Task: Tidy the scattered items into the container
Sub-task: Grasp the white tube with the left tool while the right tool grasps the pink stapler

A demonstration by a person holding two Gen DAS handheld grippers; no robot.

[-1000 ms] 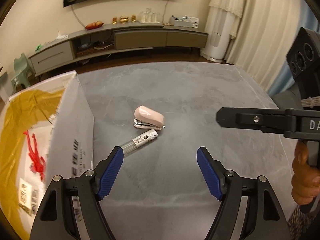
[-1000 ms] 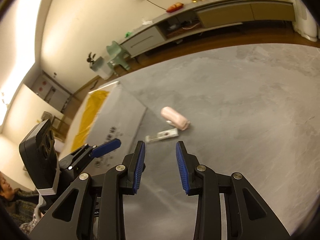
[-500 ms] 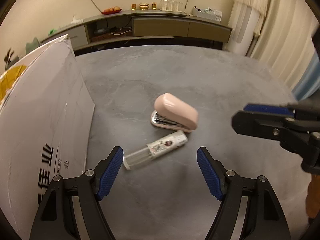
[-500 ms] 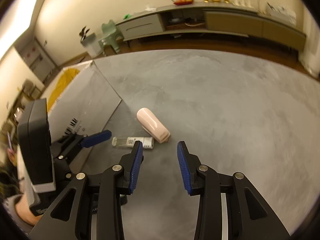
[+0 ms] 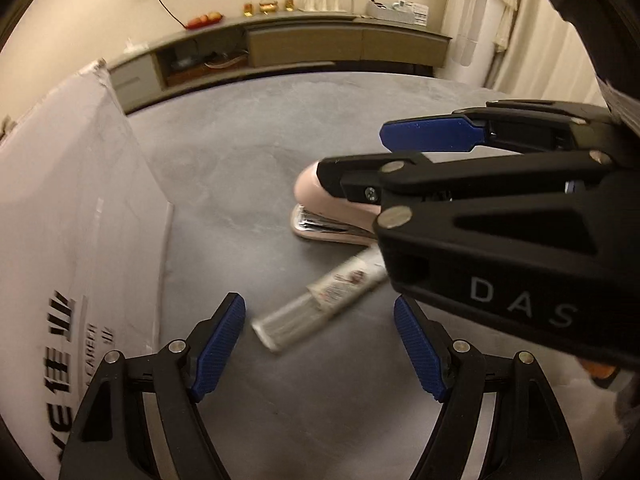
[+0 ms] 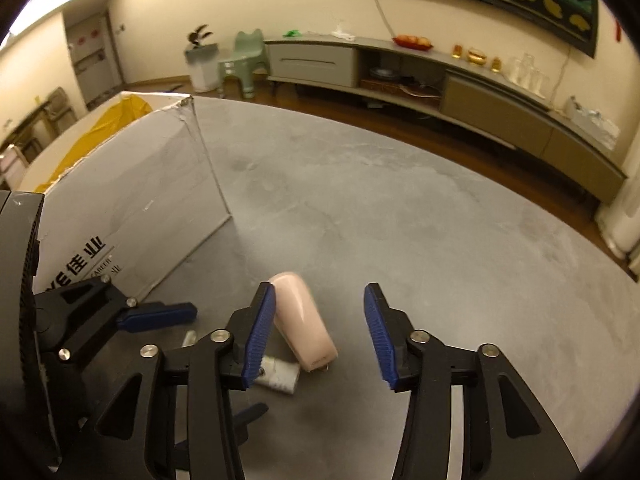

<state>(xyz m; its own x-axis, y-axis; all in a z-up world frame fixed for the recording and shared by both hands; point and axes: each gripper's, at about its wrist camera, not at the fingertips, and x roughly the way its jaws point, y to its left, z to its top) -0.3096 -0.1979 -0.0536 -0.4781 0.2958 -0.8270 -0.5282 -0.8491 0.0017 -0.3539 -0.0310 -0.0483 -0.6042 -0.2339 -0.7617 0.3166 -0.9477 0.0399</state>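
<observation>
A pink stapler (image 6: 304, 320) lies on the grey table (image 6: 400, 220), and a clear tube with a white label (image 5: 320, 300) lies just beside it. My right gripper (image 6: 319, 336) is open and low over the stapler, which sits between its fingers, nearer the left one. In the left wrist view its fingers (image 5: 432, 136) cover part of the stapler (image 5: 316, 200). My left gripper (image 5: 320, 346) is open, with the near end of the tube just ahead of the gap between its fingers. The white cardboard box (image 5: 60, 200) stands to the left.
The box (image 6: 120, 200) has a yellow lining (image 6: 92, 140) and printed lettering on its near wall. Bare table surface stretches to the right and beyond the stapler. A long low cabinet (image 6: 480, 96) runs along the far wall, with a small green chair (image 6: 244, 60) near it.
Both grippers have come down and forward toward the two items. My right gripper has opened wider and now straddles the stapler. The tube is now close in front of my left gripper.
</observation>
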